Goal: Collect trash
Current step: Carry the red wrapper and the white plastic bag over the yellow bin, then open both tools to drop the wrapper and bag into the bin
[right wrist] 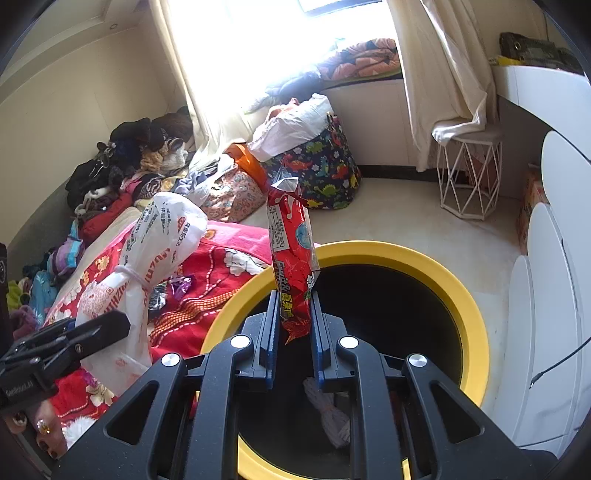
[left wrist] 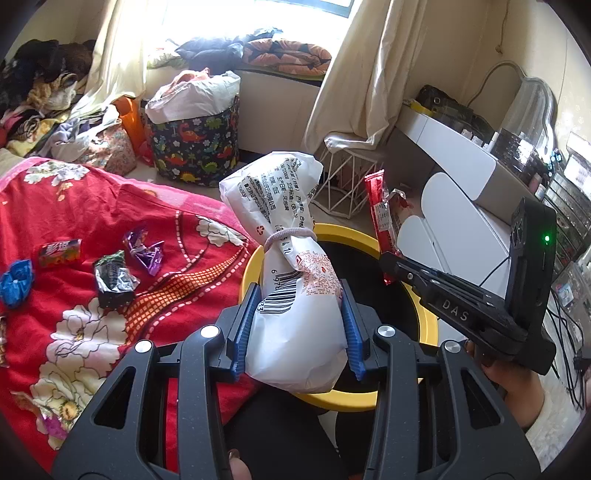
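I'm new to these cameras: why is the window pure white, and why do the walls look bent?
Left wrist view: the window is overexposed to blank white, and the fisheye lens bows the room's edges into dark corners. Right wrist view: the same glare pours through the curtain, yet the red wrapper and the yellow bin rim stay sharp.

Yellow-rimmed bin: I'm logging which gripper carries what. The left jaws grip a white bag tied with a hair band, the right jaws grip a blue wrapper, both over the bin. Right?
Not quite: the wrapper in the right jaws is red, not blue, as the right wrist view shows. The white bag and the bin are as you say.
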`<state>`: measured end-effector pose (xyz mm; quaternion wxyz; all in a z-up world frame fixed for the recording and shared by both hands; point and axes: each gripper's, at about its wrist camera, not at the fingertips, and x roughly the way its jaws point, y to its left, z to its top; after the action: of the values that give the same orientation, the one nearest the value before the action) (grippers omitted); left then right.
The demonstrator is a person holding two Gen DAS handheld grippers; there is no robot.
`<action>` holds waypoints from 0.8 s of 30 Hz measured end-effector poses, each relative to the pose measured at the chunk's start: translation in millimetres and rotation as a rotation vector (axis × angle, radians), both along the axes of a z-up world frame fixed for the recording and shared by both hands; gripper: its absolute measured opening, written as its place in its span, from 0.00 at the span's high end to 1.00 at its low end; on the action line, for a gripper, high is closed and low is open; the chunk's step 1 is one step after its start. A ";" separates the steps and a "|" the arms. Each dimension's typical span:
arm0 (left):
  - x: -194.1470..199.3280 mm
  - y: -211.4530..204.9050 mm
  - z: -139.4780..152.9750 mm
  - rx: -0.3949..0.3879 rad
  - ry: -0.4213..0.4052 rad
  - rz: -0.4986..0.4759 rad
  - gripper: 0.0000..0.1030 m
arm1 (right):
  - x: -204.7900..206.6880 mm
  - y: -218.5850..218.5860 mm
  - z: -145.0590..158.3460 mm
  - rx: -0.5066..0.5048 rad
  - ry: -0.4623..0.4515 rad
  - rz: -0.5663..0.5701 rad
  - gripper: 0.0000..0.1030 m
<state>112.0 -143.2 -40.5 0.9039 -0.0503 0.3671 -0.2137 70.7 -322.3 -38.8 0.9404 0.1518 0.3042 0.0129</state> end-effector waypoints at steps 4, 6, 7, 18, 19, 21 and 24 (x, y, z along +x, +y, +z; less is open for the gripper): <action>1.7 -7.9 -3.9 0.007 0.009 -0.016 0.67 | 1.3 -8.0 -2.8 0.013 0.010 -0.013 0.86; 3.6 -12.5 -7.2 0.011 0.018 -0.025 0.67 | 2.6 -12.6 -4.1 0.020 0.016 -0.021 0.86; 4.8 -15.1 -9.1 0.014 0.023 -0.029 0.67 | 2.9 -15.1 -5.5 0.026 0.021 -0.025 0.86; 17.1 -38.5 -25.5 0.030 0.068 -0.067 0.66 | 8.2 -30.9 -18.0 0.069 0.080 -0.074 0.83; 18.7 -39.7 -26.2 0.018 0.076 -0.071 0.66 | 8.3 -31.5 -18.9 0.068 0.083 -0.080 0.83; 21.2 -39.2 -26.4 0.005 0.079 -0.063 0.59 | 8.3 -32.7 -21.4 0.063 0.094 -0.094 0.80; 22.0 -36.5 -24.5 -0.014 0.071 -0.042 0.40 | 8.4 -36.3 -23.9 0.077 0.106 -0.116 0.66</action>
<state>134.0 -179.7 -65.0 0.8854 -0.0563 0.3983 -0.2330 79.1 -358.6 -62.7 0.9156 0.2056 0.3434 -0.0377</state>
